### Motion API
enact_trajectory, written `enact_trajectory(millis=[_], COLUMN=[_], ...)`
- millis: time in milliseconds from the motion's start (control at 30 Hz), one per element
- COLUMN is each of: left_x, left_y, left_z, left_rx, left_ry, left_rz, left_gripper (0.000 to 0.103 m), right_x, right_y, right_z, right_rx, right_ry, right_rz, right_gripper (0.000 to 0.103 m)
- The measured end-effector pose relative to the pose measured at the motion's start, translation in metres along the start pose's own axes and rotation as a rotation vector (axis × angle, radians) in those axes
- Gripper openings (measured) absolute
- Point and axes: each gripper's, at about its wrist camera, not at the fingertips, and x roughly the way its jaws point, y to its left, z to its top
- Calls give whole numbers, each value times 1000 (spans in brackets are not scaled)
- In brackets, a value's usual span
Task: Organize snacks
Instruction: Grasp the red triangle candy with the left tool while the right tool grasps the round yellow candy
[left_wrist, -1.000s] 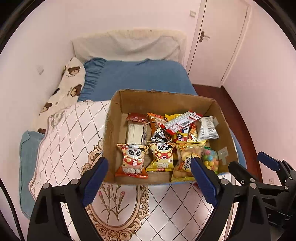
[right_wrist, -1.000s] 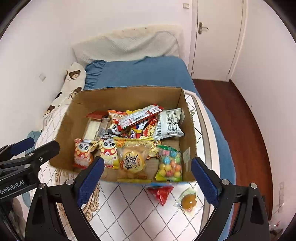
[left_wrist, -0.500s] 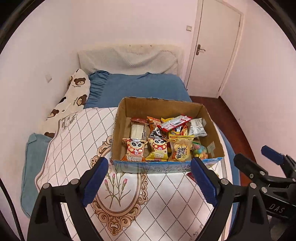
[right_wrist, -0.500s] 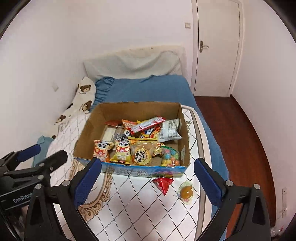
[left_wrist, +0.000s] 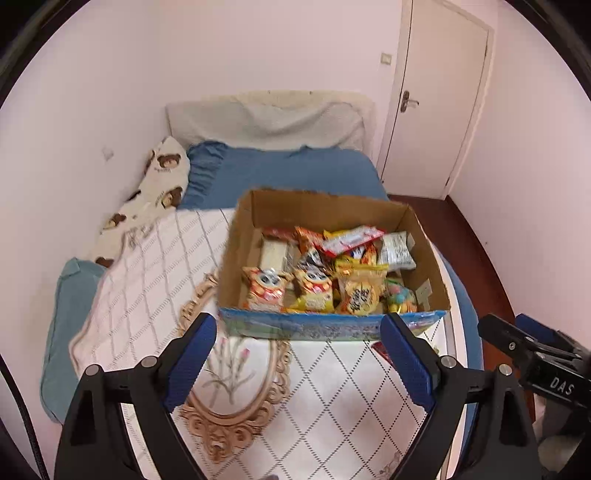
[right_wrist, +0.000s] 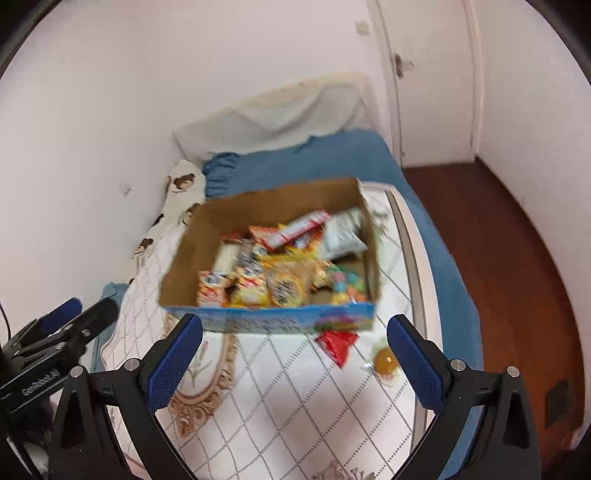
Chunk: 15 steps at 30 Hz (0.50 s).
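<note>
Both tools have drawn back from the open brown cardboard box (right_wrist: 266, 295) of snack packets on the quilted bed cover; left tool (left_wrist: 297, 363) wide, empty; right tool (right_wrist: 295, 360), jaws just opened wider, empty, above the red triangular packet (right_wrist: 337, 343) and round orange sweet (right_wrist: 385, 360) left outside

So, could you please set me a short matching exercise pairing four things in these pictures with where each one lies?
Things:
1. red packet
2. orange jelly cup
3. colourful candy bag
4. bear-print pillow

Places:
A. inside the cardboard box, at its near right corner
B. against the wall, left of the blue bedding
C. on the quilt just in front of the box
D. on the quilt near its right edge, right of the red packet

Pairs: 1-C, 2-D, 3-A, 4-B
</note>
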Motion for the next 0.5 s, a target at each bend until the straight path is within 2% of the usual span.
enact_trajectory(millis=[33, 67, 133, 300, 500], left_x=[13, 23, 50, 109, 164], left_y=[-7, -13, -30, -75, -110], left_z=[-3, -5, -13, -36, -48], left_rx=[8, 17, 52, 186, 242], left_ry=[33, 56, 111, 240, 359], left_rz=[9, 9, 8, -44, -46], left_gripper=[91, 91, 91, 91, 91], right_x=[11, 22, 48, 114, 186], right_y=[-13, -24, -49, -103, -136], right_z=[-2, -5, -11, -34, -61], right_rx=[23, 37, 75, 182, 260], right_ry=[17, 40, 92, 211, 327], right_rz=[4, 0, -3, -16, -27], right_gripper=[95, 80, 68, 68, 66])
